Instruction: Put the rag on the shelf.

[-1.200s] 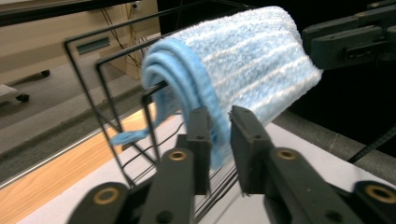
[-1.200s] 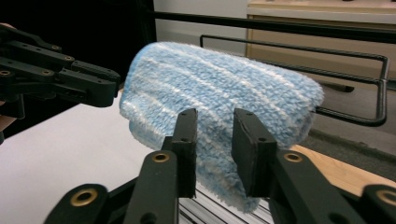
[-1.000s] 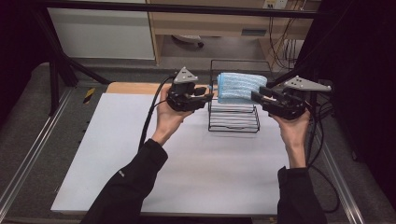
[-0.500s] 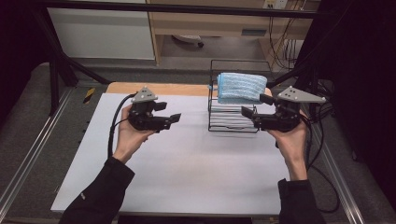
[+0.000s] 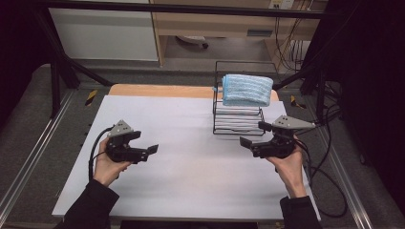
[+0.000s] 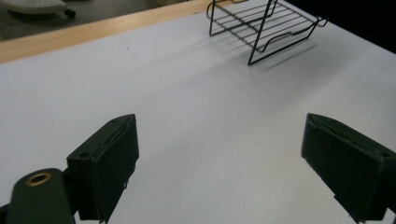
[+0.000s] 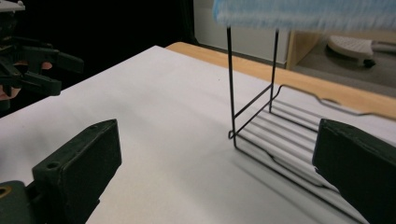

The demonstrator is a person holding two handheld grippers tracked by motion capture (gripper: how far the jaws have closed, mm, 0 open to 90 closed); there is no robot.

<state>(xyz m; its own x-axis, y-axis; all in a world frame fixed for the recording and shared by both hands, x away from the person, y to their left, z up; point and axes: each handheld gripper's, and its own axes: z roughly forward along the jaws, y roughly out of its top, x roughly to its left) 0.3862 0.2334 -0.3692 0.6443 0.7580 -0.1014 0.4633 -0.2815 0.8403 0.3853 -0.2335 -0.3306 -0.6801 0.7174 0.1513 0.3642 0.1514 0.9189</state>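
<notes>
A folded blue towel [image 5: 247,89] lies on top of a black wire rack [image 5: 237,117] at the table's far right; its underside [image 7: 308,14] spans the top of the right gripper view. My left gripper [image 5: 149,151] is held low over the white table [image 5: 191,157] at the left, open and empty, well away from the rack [image 6: 261,28]. My right gripper [image 5: 251,136] is open too, just in front and right of the rack [image 7: 261,130], holding nothing. The left gripper [image 7: 56,72] appears far off in the right gripper view.
A bare wooden strip [image 5: 157,90] runs along the table's far edge. Black cables [image 5: 329,171] trail off the right side. Metal rails [image 5: 28,148] flank the table. A cabinet [image 5: 102,31] and shelf stand beyond it.
Both grippers have drawn back from the rack toward the near side, the left one far to the left, and lowered over the table. The towel stays on the rack.
</notes>
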